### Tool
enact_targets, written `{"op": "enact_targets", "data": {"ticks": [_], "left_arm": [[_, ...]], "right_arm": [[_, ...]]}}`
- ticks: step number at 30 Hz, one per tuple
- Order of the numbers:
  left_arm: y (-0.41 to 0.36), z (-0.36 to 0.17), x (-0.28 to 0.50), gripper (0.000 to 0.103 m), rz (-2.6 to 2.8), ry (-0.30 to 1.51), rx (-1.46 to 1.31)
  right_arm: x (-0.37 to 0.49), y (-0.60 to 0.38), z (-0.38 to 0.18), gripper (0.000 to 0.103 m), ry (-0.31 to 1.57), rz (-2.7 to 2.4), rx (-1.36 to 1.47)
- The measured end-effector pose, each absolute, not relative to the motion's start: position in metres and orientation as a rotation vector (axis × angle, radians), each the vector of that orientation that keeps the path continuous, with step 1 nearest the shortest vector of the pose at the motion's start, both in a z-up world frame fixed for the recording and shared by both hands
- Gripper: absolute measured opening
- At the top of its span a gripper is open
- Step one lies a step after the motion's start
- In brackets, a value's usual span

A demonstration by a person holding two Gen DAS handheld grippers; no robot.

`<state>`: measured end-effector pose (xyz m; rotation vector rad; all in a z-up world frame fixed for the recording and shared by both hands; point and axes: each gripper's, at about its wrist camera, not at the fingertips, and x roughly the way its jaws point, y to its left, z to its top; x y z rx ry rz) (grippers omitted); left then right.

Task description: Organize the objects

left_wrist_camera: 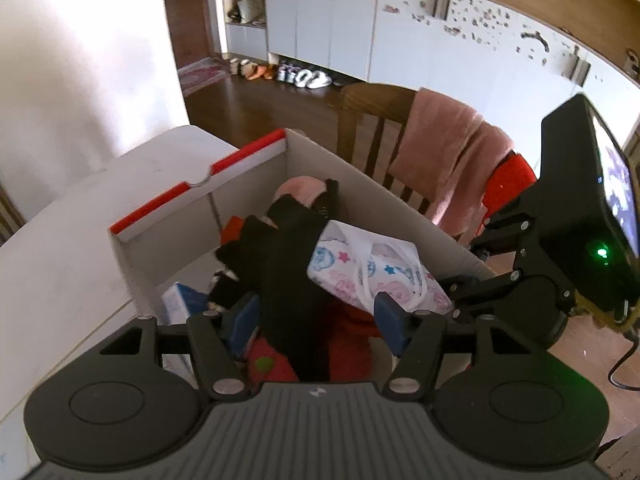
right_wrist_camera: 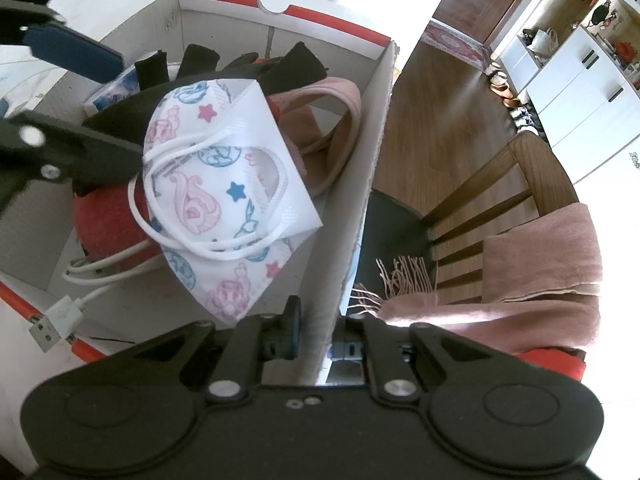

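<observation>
Roughly centred in the left wrist view: an open cardboard box (left_wrist_camera: 248, 184) with red-trimmed rim, standing on a white table (left_wrist_camera: 60, 264). Box is full of mixed things. A black glove (left_wrist_camera: 280, 248) lies on top of the pile, fingers spread toward the far left. Right of it, a folded white face mask (left_wrist_camera: 372, 268) printed with pink and blue cartoon figures and small stars, white ear loops lying across it. Something pink (left_wrist_camera: 300, 190) at the far end; red fabric (left_wrist_camera: 348, 336) at the near end, under the glove. Left hand-held gripper (left_wrist_camera: 316, 316) over the near end of the box, released: blue pads well apart, the glove's cuff between them, neither pad pressing on it. Wooden chair (left_wrist_camera: 372, 120) beyond the box with a pink scarf (left_wrist_camera: 448, 160) draped over its back.

Right wrist view, looking steeply down. Mask (right_wrist_camera: 224, 184) lies on top at the middle of the box (right_wrist_camera: 360, 168), folded flat, loops loose. Black items (right_wrist_camera: 248, 66) on its far side, pink fabric (right_wrist_camera: 320, 120) to its right. A red round thing (right_wrist_camera: 108, 220) left of and partly under it. White USB cable (right_wrist_camera: 60, 316) trails over the near left rim. Right hand-held gripper (right_wrist_camera: 316, 336) clenched on the box's right wall, one pad inside, one outside. Scarf (right_wrist_camera: 540, 264) on the chair (right_wrist_camera: 520, 168), far right.
</observation>
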<state>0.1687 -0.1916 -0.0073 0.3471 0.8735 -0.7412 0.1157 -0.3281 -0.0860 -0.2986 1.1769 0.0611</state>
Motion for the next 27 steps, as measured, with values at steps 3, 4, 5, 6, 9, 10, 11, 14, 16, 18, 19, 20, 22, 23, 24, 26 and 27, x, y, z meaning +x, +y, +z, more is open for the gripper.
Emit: {"op": "enact_targets", "data": {"ticks": [3,4,5,6,9,10,11,14,16,18,19,20,22,23,24,26,27], "left_arm": [[-0.18,0.002,0.164,0.065,-0.729,0.862,0.322],[-0.176,0.005,0.163,0.066,-0.726,0.856,0.316],[-0.172,0.008,0.161,0.068,-0.724,0.849,0.306],[-0.169,0.011,0.159,0.068,-0.724,0.844,0.296],[-0.158,0.018,0.154,0.068,-0.714,0.83,0.273],[-0.156,0.02,0.152,0.068,-0.712,0.826,0.268],[-0.153,0.021,0.15,0.068,-0.71,0.822,0.262],[-0.145,0.025,0.146,0.07,-0.703,0.812,0.241],[-0.14,0.026,0.142,0.07,-0.703,0.803,0.228],[-0.137,0.027,0.14,0.07,-0.701,0.799,0.216],[-0.135,0.027,0.139,0.07,-0.7,0.796,0.21],[-0.134,0.027,0.138,0.071,-0.695,0.793,0.209],[-0.132,0.024,0.135,0.071,-0.679,0.782,0.219],[-0.132,0.022,0.134,0.071,-0.676,0.783,0.217],[-0.131,0.02,0.133,0.071,-0.679,0.788,0.21],[-0.129,0.018,0.131,0.071,-0.679,0.792,0.195],[-0.128,0.016,0.13,0.071,-0.678,0.794,0.189]], "right_arm": [[0.116,-0.328,-0.087,0.011,1.177,0.06,-0.299],[0.115,-0.327,-0.087,0.011,1.177,0.059,-0.299],[0.116,-0.328,-0.087,0.011,1.177,0.058,-0.296],[0.116,-0.328,-0.088,0.011,1.178,0.056,-0.294],[0.116,-0.33,-0.087,0.011,1.174,0.051,-0.289],[0.116,-0.332,-0.087,0.011,1.173,0.049,-0.287],[0.115,-0.332,-0.086,0.011,1.171,0.047,-0.285],[0.113,-0.333,-0.082,0.011,1.162,0.041,-0.284],[0.112,-0.334,-0.077,0.01,1.153,0.036,-0.281],[0.109,-0.335,-0.072,0.01,1.142,0.032,-0.277],[0.107,-0.335,-0.069,0.01,1.137,0.03,-0.274],[0.106,-0.336,-0.066,0.01,1.132,0.028,-0.269],[0.102,-0.336,-0.058,0.01,1.123,0.022,-0.257],[0.101,-0.337,-0.055,0.01,1.12,0.02,-0.246],[0.099,-0.339,-0.052,0.01,1.116,0.017,-0.237],[0.095,-0.34,-0.046,0.011,1.105,0.011,-0.222],[0.093,-0.34,-0.042,0.011,1.096,0.007,-0.217]]}}
